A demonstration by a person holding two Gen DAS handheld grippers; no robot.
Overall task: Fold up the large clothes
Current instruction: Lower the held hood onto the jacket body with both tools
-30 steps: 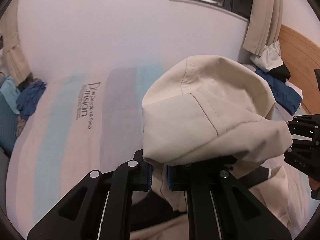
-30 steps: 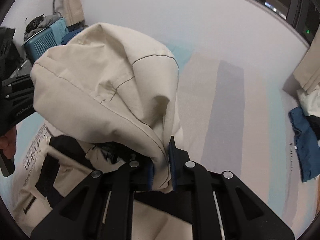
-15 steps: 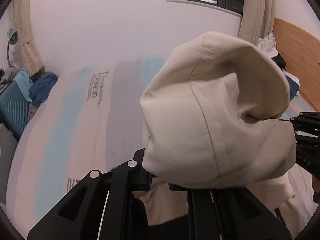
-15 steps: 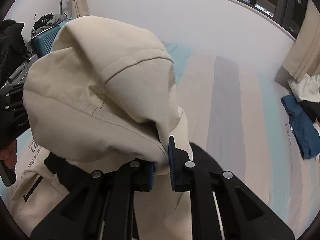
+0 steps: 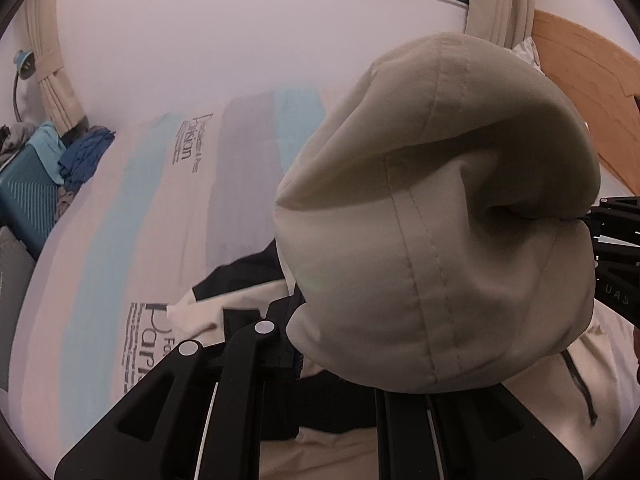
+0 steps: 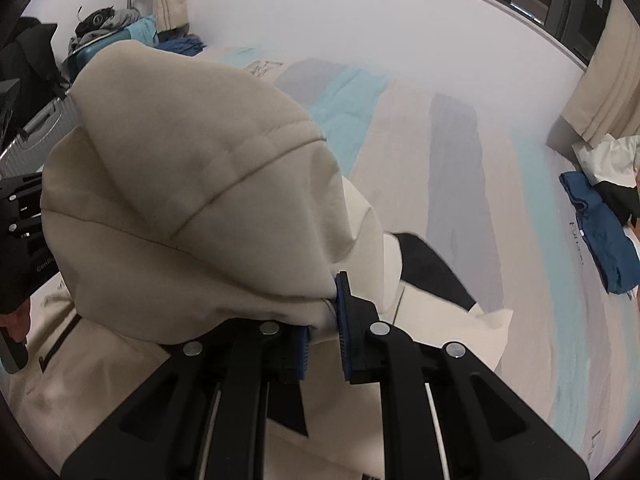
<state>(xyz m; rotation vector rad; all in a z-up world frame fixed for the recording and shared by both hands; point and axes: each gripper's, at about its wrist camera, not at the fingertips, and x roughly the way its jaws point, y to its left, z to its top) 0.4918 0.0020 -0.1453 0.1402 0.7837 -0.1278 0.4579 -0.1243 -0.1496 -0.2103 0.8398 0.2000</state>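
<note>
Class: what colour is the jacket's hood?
Cream-beige; the hood shows best in the right wrist view.

Cream hooded jacket (image 5: 440, 240) with black panels: hood bunched, pinched in both tongs; body spread flat on bed below tongs.

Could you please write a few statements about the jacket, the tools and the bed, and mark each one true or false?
1. Both tools grip the beige jacket. True: the left tool and right tool are shut on its fabric.
2. The jacket is plain beige. False: it has black panels.
3. The bed cover is striped with printed lettering. True.
4. The folded blue garment lies on the jacket. False: it lies apart, at the bed's edge.
5. The headboard is wooden. True.
</note>
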